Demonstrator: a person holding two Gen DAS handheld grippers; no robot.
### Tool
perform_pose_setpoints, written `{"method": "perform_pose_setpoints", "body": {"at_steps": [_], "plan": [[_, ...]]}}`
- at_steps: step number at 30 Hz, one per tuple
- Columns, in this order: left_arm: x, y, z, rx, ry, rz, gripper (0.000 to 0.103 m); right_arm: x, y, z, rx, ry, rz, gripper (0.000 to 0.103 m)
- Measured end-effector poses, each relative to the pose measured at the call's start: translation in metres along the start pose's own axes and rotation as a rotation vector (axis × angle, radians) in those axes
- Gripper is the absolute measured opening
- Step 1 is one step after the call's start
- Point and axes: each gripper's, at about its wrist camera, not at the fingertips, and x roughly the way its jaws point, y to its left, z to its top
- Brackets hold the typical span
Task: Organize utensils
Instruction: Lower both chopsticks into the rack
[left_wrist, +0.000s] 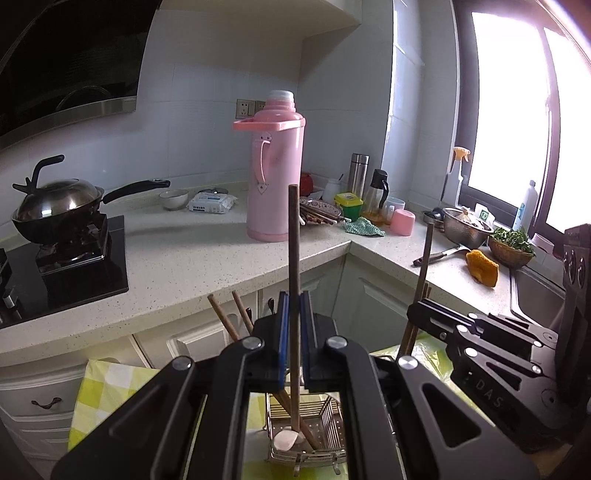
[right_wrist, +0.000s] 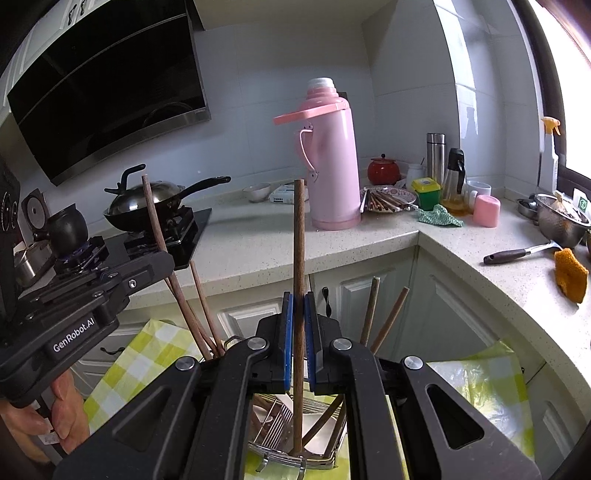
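Chopsticks going into the rack, one per hand, so here's how I'd handle it, left to right.

Left gripper (left_wrist: 293, 325) is clenched on a brown wooden chopstick (left_wrist: 293, 236), held pretty much upright. Its lower end hangs down over the wire utensil basket (left_wrist: 325, 413), right by a small pale spoon (left_wrist: 285, 440) lying on the basket floor. A couple of chopsticks already lean in that left part. I'd keep the stick vertical and lower it straight, aiming beside the spoon rather than on top of it, so it doesn't skid or kick sideways.

Right gripper (right_wrist: 299, 325) is likewise clamped on its own chopstick (right_wrist: 298, 236), also near upright, with the tip low inside the basket, close to the front rim (right_wrist: 280, 456). More sticks lean out on the right side, and something white lies in the bottom there. I can't tell what it is.

The basket sits on a yellow-green checked cloth (right_wrist: 122, 365) on a low tabletop. Both tips look close to the bottom, though I can't say if either touches. My take: let each tip rest on the floor before letting go, and release one hand at a time. Wire baskets are light, so dropping both at once could make everything rattle over.
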Motion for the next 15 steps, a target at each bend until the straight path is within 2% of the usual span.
{"method": "perform_pose_setpoints", "body": {"at_steps": [12, 15], "plan": [[0.024, 0.003, -0.026, 0.017, 0.072, 0.013, 0.006, 0.035, 0.002, -0.021, 0.015, 0.088, 0.013, 0.007], [0.025, 0.005, -0.028, 0.019, 0.076, 0.034, 0.006, 0.041, 0.0, -0.028, 0.0, 0.09, -0.019, 0.008]]}}
